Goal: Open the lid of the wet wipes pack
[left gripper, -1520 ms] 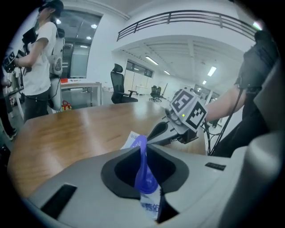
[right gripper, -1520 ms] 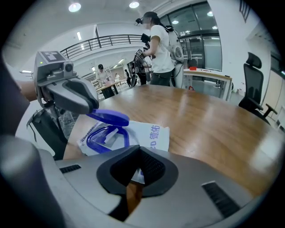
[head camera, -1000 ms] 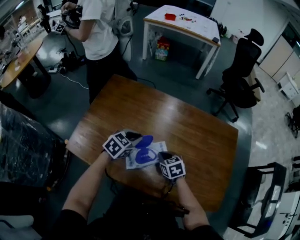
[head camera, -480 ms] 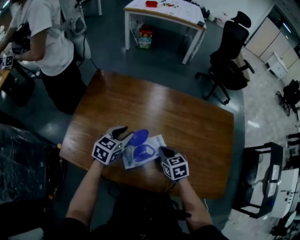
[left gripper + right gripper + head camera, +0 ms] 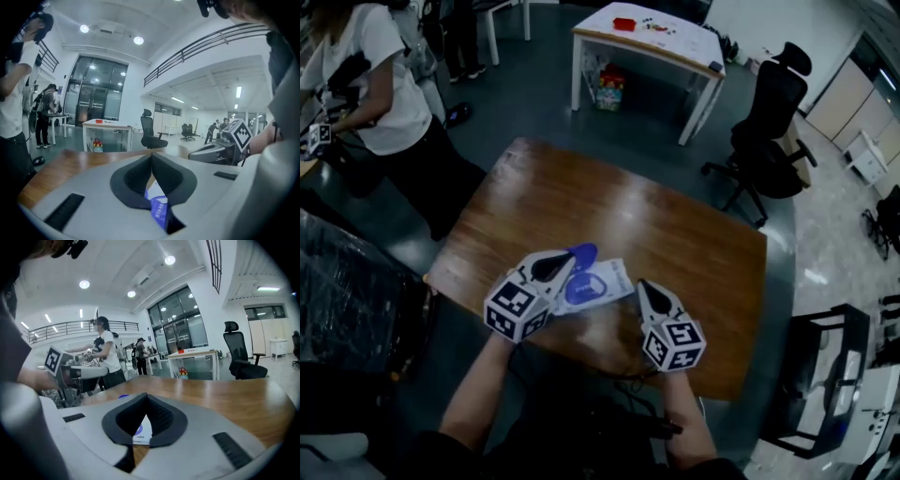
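The wet wipes pack [image 5: 602, 283] lies flat on the wooden table [image 5: 675, 234] near its front edge. Its blue lid [image 5: 581, 251] stands flipped open at the pack's far left. My left gripper [image 5: 566, 260] hovers above the lid end, shut, with nothing between its jaws. My right gripper [image 5: 641, 284] hangs just right of the pack, also shut and empty. In the left gripper view the jaws [image 5: 151, 156] meet at the tip, and the pack [image 5: 159, 212] shows below them. In the right gripper view the closed jaws [image 5: 146, 396] frame a corner of the pack [image 5: 142, 430].
A person in a white shirt [image 5: 380, 98] stands at the far left. A white table [image 5: 656, 42] and a black office chair [image 5: 773, 122] stand behind the wooden table. A dark wrapped bulk [image 5: 347, 300] sits by the left edge.
Both grippers have lifted off the pack and drawn back toward me. The left one has come away from the lid, which stays open. The pack has not moved.
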`<action>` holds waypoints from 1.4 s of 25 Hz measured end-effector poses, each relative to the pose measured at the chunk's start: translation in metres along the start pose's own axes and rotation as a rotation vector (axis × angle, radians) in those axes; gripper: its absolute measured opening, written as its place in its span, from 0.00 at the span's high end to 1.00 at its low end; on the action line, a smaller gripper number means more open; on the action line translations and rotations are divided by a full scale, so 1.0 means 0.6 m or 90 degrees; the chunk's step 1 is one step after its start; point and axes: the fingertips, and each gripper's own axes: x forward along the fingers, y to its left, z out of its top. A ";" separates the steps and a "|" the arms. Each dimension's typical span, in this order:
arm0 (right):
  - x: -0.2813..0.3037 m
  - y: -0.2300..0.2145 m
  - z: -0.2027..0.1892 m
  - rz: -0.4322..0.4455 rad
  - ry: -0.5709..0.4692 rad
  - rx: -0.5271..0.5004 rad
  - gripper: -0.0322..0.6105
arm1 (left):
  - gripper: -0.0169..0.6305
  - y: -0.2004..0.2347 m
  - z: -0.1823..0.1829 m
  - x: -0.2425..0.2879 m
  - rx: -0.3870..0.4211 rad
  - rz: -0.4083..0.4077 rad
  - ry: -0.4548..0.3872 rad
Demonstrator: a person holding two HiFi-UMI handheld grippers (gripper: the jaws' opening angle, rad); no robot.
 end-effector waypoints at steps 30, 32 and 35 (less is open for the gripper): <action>-0.340 0.100 0.123 0.142 -0.215 -0.050 0.94 | 0.97 -0.388 0.101 -0.115 0.040 0.022 -0.092; -0.347 0.105 0.124 0.148 -0.216 -0.054 0.94 | 0.97 -0.395 0.105 -0.121 0.041 0.024 -0.093; -0.356 0.110 0.119 0.154 -0.214 -0.058 0.94 | 0.97 -0.405 0.102 -0.128 0.043 0.026 -0.094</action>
